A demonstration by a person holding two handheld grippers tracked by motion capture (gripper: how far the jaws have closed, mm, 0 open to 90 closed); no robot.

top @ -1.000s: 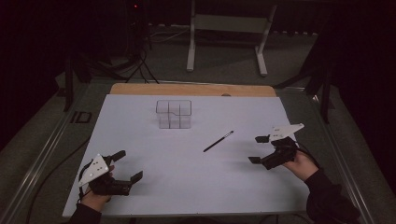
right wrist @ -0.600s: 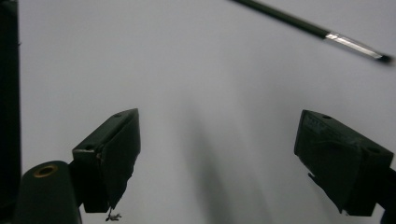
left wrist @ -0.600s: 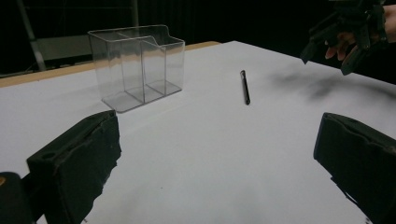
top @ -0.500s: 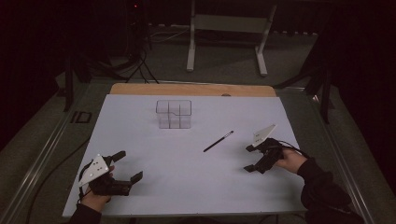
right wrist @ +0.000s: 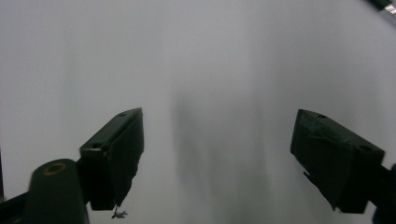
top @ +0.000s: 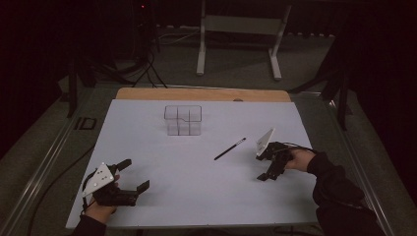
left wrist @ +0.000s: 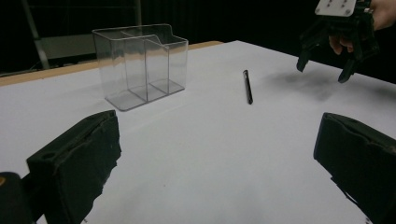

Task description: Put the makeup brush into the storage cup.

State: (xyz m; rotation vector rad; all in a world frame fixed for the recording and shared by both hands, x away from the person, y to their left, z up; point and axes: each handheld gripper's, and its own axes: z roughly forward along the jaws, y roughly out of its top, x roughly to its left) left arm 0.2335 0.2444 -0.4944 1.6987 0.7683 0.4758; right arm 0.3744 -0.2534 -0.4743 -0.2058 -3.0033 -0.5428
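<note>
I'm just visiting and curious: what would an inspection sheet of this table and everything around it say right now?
Surface: white table, wooden strip at its far edge.
Job's things: black pen lying flat; clear organizer with compartments, upright, looks empty.
Clutter: nothing seen.
Grippers: left gripper open, low near the front left corner; right gripper open, nothing between its jaws, tilted down just right of the pen, not touching it.
Cables: dark leads on the floor beyond the table.
Surroundings: dark room, grey metal stand behind.

Clear glossy plastic organizer [top: 183, 120]
</note>
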